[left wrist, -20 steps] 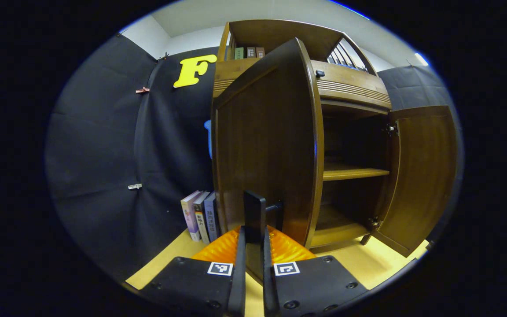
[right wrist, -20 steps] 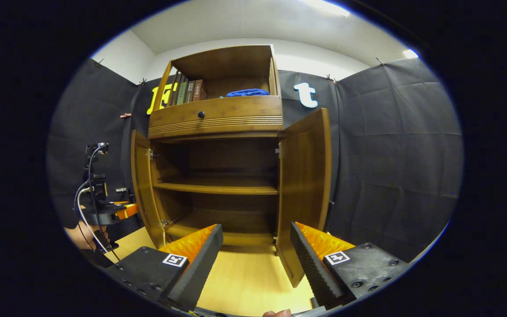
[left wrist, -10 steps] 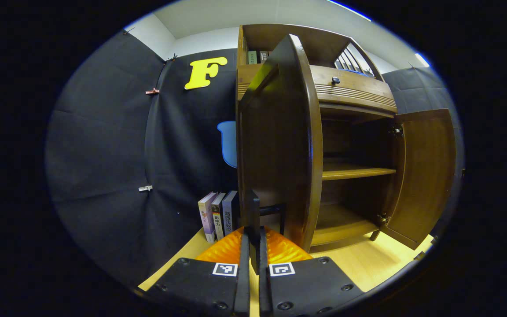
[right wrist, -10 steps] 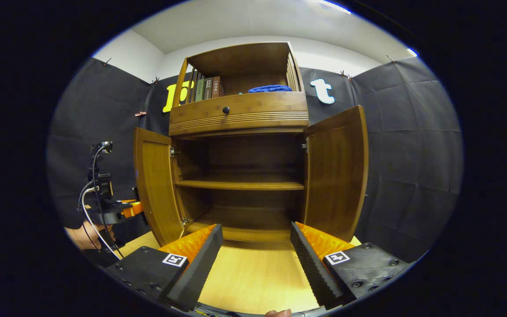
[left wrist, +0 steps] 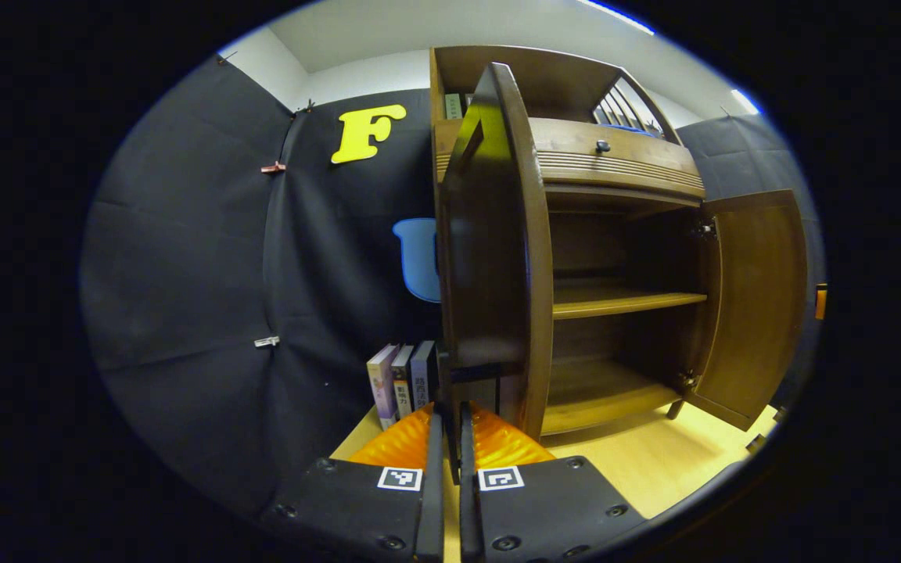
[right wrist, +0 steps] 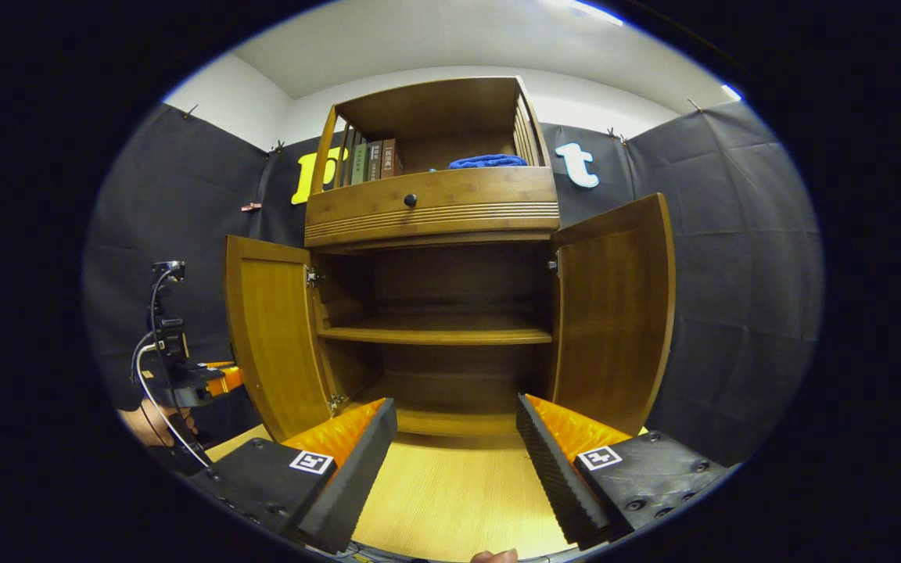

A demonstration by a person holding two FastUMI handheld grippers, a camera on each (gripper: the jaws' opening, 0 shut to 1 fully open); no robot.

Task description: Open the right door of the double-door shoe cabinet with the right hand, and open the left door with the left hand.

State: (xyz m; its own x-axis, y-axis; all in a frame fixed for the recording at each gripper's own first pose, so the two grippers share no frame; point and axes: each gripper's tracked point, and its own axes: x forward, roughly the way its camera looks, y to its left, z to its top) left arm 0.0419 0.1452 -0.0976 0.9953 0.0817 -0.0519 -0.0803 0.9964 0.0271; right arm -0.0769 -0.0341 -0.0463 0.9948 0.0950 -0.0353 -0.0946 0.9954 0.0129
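The shoe cabinet (right wrist: 431,211) stood on the yellow wooden floor (right wrist: 450,500) against the black cloth wall, both lower doors swung outward. In the right gripper view the right door (right wrist: 615,313) and the left door (right wrist: 271,336) stood wide, baring a middle shelf (right wrist: 435,336). The right claw (right wrist: 457,446) hung in front of the opening with its 2 fingers spread far apart, gripping nothing. In the left gripper view the left claw (left wrist: 451,438) had its 2 fingers pressed nearly together on the dark handle (left wrist: 475,372) at the left door's (left wrist: 489,250) lower outer face. 3 books (left wrist: 403,383) stood on the floor just beside the cabinet. Books (right wrist: 368,160) and a blue cloth (right wrist: 488,162) sat in the top compartment above a drawer knob (right wrist: 410,200).
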